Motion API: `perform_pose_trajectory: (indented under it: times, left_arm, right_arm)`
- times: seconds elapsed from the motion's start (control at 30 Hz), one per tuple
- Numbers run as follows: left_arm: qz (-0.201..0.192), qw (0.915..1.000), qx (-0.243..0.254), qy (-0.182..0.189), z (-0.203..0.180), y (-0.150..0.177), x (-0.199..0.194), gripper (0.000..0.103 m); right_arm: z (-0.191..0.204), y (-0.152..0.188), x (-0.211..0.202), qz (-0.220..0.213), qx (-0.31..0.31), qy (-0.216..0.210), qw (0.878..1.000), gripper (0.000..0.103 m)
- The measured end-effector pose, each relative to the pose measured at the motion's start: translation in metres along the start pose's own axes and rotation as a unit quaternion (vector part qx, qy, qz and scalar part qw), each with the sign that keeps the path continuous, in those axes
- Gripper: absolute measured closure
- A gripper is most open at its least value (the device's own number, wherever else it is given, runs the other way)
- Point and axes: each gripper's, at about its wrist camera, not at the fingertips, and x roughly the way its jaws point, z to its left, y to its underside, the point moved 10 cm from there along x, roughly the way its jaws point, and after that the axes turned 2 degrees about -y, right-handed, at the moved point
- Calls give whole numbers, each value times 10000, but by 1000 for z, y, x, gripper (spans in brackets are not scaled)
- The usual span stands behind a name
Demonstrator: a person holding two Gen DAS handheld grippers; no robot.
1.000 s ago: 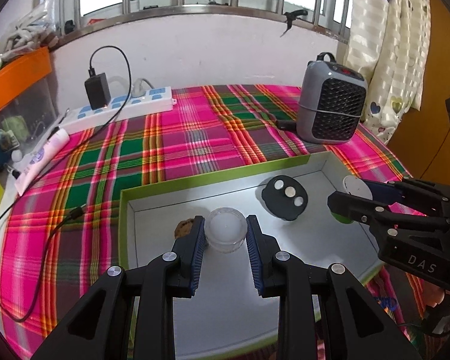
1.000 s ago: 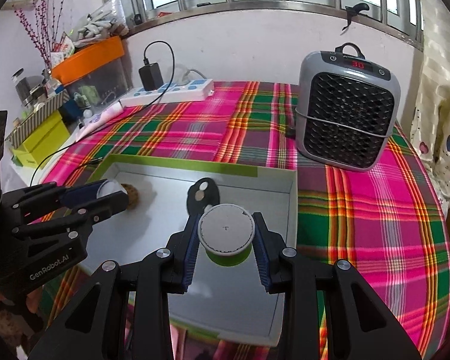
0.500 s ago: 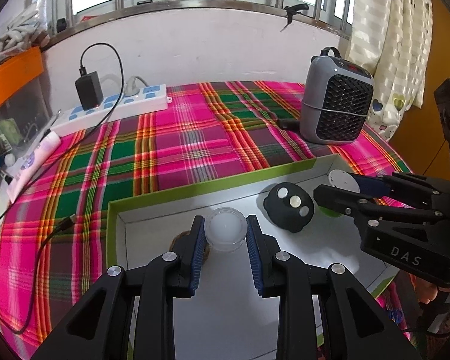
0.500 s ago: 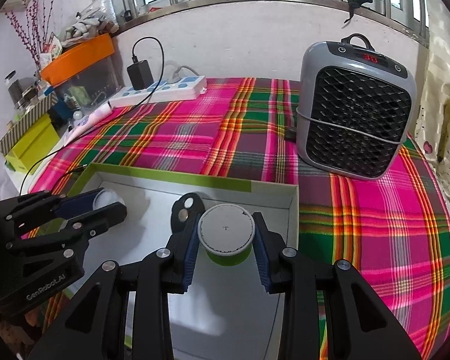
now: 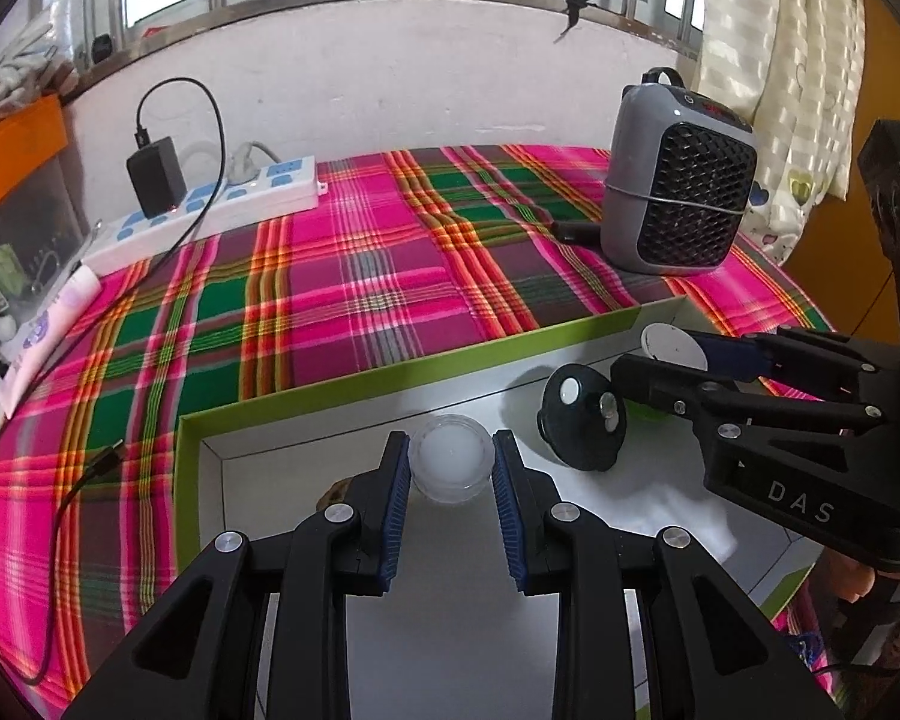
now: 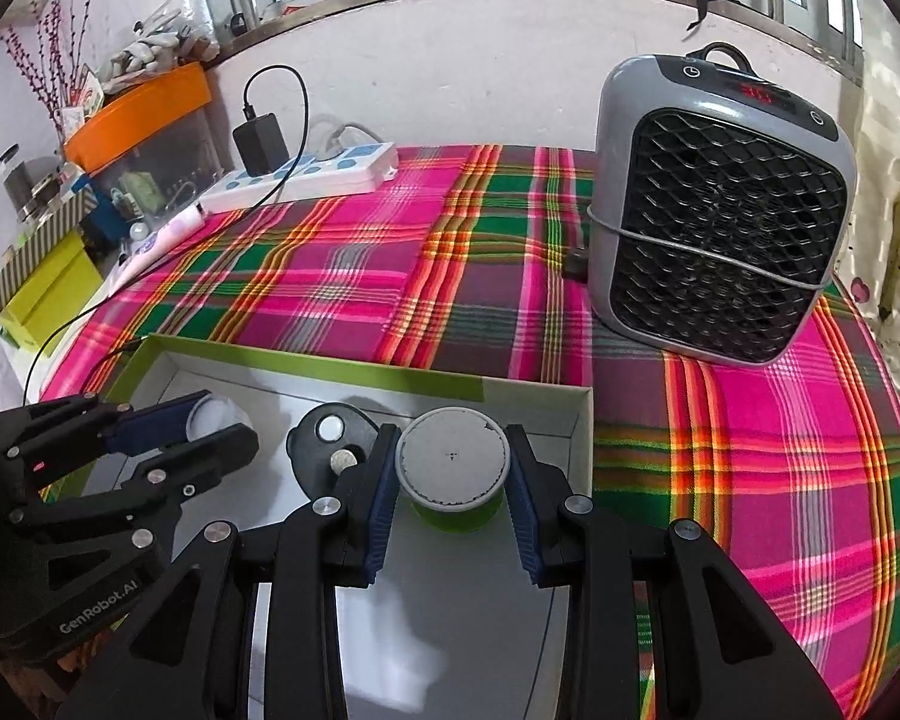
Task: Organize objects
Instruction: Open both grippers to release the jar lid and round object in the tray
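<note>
- Over the last second both grippers have pushed forward over the tray [image 5: 198, 438] toward its far wall; the left gripper [image 5: 450, 462] has carried the clear jar [image 5: 450, 465] from mid-floor to near the back left corner, hiding most of the brown object [image 5: 337, 489] behind its left finger; the right gripper [image 6: 452, 474] has brought the green cup [image 6: 452, 468] close to the back right corner
- Judgement: both items look near their resting spots, so setting down and releasing seems the step in hand; whether either base touches the floor yet, I cannot tell
- Left jaws stand narrow, blue ribbed pads pressed to both sides of the jar; right jaws likewise clamp the cup just under its lid
- The jar is small, round, translucent plastic with a frosted domed cap; likely slippery, though the ribbed pads should bite
- The cup is a bright green cylinder with a flat white foil-like lid, its rim slightly ragged
- The black disc [image 6: 330, 450] lies between the grippers on the tray floor; matte, rounded, set with shiny metal studs
- The tray is stiff card, smooth white inside with green edges; it sits on a plaid cloth [image 6: 390, 252], with a grey mesh-fronted heater [image 6: 720, 222] well apart behind
</note>
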Motion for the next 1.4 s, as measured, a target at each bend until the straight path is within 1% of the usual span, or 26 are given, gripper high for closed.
perform_pose_trajectory:
  times: [0.43,0.83,1.1,1.2,1.23,1.33,1.4]
  left_arm:
    - [26,10000,52,-24,-1,0,4,78]
    - [119,9999,14,29,-2,3,6,77]
    - [102,9999,-18,38,0,2,5,76]
    - [86,9999,-44,33,1,1,3,74]
    - [75,10000,-52,34,1,1,2,73]
    - [45,10000,-71,51,0,0,-1,72]
    - [30,9999,-78,57,0,0,-3,72]
  right_arm:
    - [1,0,3,36,-70,8,10000,68]
    - [3,0,2,36,-52,2,10000,68]
    - [3,-1,3,33,11,1,10000,68]
    - [1,-1,2,22,60,11,10000,68]
    - [1,-1,1,17,71,25,10000,67]
    - [1,-1,-1,2,73,44,10000,61]
    - [0,-3,-2,-24,65,84,9999,60]
